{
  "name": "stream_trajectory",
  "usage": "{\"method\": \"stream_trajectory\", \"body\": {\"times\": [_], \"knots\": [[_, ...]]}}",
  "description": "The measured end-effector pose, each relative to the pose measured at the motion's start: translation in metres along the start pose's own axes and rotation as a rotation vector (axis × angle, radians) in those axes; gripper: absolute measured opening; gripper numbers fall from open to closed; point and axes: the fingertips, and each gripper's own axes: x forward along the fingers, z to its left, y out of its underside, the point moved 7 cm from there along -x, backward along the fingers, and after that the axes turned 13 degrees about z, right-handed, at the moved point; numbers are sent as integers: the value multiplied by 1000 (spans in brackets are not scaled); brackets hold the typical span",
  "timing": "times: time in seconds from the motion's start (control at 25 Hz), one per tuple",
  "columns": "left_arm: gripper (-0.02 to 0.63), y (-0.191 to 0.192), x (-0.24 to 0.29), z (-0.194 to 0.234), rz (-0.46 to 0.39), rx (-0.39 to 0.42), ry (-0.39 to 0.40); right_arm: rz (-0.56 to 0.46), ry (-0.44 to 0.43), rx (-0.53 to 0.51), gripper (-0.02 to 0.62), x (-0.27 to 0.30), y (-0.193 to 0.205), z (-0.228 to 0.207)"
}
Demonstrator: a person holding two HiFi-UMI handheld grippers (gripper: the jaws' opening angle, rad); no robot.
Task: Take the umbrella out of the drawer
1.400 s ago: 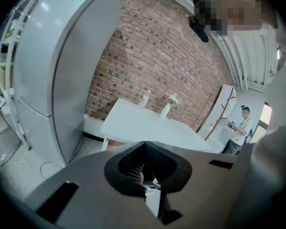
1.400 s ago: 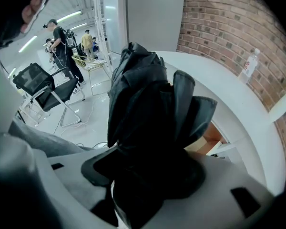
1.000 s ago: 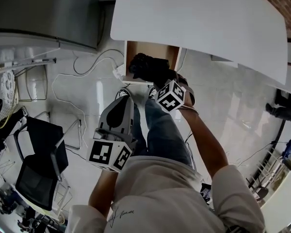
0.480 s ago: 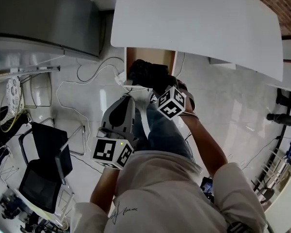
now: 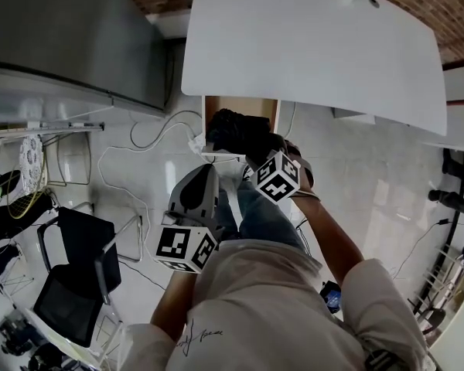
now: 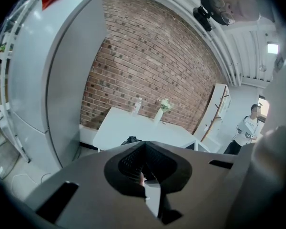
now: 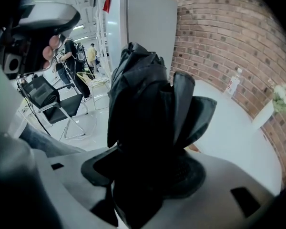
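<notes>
A black folded umbrella (image 5: pixel 233 130) hangs over the open wooden drawer (image 5: pixel 267 108) under the white table (image 5: pixel 309 45). My right gripper (image 5: pixel 253 150) is shut on the umbrella, whose crumpled fabric (image 7: pixel 142 104) rises out of the jaws and fills the right gripper view. My left gripper (image 5: pixel 199 185) hovers beside my knee, to the left of the umbrella and apart from it. Its jaws are together in the left gripper view (image 6: pixel 145 176), with nothing between them.
A black chair (image 5: pixel 76 273) stands at the lower left, with loose cables (image 5: pixel 135 168) on the glossy floor. A tall grey cabinet (image 5: pixel 69 37) lies at the upper left. A bottle (image 6: pixel 137 105) and a vase (image 6: pixel 161 110) stand on the table. A person (image 6: pixel 248 130) stands far off.
The right gripper has lifted with the umbrella still in it, higher above the drawer. The left gripper has risen a little too.
</notes>
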Motion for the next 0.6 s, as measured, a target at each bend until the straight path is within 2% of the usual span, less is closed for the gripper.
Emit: {"method": "stream_trajectory", "body": {"times": [0.6], "knots": [[17, -13, -2, -7, -14, 12, -6, -48, 12, 13, 270, -38, -5, -13]]}}
